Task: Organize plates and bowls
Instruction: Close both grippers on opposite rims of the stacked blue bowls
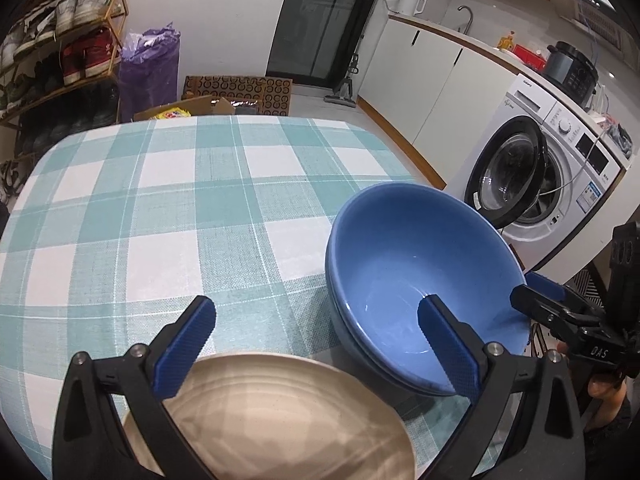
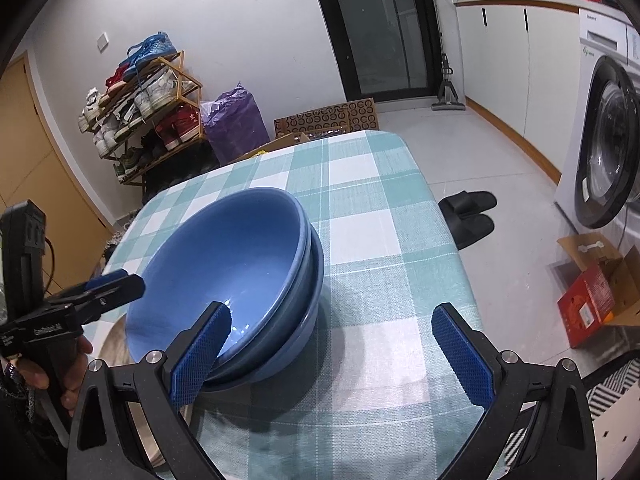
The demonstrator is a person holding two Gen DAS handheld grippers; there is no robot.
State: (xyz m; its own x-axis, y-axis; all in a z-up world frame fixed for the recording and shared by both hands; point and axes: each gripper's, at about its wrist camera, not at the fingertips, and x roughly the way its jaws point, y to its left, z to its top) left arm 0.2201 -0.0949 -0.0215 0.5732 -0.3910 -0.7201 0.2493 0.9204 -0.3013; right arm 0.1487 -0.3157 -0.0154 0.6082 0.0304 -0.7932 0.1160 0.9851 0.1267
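Two blue bowls (image 1: 412,272) (image 2: 236,264) sit nested on the teal-and-white checked tablecloth (image 1: 160,208) (image 2: 372,240), near its right edge. A beige plate (image 1: 280,412) (image 2: 110,344) lies at the front of the table, to the left of the bowls. My left gripper (image 1: 320,340) (image 2: 116,284) is open and hovers over the plate's far rim, with its right finger in front of the bowls. My right gripper (image 2: 332,356) (image 1: 534,290) is open too. Its left finger overlaps the bowls' near rim, and its right finger is over bare cloth.
A washing machine (image 1: 532,176) (image 2: 608,140) with its door ajar stands right of the table. Black slippers (image 2: 468,216) and an open cardboard box holding a red carton (image 2: 588,304) lie on the floor. A shoe rack (image 2: 148,112) and a purple bag (image 2: 236,124) stand beyond the table.
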